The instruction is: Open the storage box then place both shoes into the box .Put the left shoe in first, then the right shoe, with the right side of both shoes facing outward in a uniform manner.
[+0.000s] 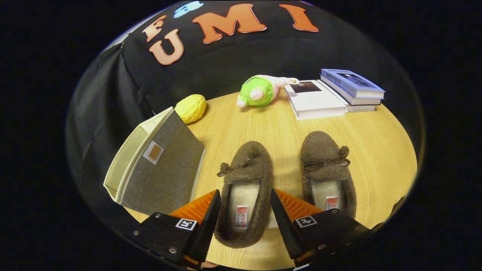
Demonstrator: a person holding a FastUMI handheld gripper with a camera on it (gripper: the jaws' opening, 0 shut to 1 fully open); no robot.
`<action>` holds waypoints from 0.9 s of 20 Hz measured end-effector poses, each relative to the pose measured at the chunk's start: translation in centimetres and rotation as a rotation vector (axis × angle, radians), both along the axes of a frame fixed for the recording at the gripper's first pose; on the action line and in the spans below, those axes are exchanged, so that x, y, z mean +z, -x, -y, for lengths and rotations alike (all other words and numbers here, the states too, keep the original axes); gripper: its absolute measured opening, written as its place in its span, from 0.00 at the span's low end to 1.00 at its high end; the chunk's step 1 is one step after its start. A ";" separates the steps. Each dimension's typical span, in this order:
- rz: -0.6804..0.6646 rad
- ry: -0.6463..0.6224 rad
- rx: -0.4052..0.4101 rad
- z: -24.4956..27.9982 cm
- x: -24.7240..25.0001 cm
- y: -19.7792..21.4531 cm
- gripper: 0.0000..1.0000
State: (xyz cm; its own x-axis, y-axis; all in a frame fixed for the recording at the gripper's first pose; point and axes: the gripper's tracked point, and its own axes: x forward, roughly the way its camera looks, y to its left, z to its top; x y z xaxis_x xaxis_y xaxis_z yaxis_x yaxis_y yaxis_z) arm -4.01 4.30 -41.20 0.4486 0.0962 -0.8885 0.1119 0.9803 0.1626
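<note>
Right now your gripper hangs over the heel end of the nearer brown fuzzy slipper with a bow, fingers spread wide apart, one on each side of the heel opening, pressing on nothing that can be seen. That slipper's long axis runs straight ahead from the fingers, toe pointing away, so the fingers straddle it across its width; closing them would pinch the heel walls from both sides. Whether they have dropped low enough to catch the sides cannot be told. The matching second brown slipper lies parallel, just beside it to the right, toe also pointing away. The grey fabric storage box with a cream lining stands tipped to the left of the fingers, near the first slipper, on the round wooden desk. Judged from this, neither shoe is in the box yet, and the carry goes leftward.
</note>
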 end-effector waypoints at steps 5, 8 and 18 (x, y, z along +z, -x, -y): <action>-0.085 0.062 0.010 0.4 -3.6 0.0 0.68; -0.112 0.049 -0.028 0.1 -5.8 -0.3 0.53; -0.097 -0.049 -0.144 0.2 -4.9 -1.2 0.05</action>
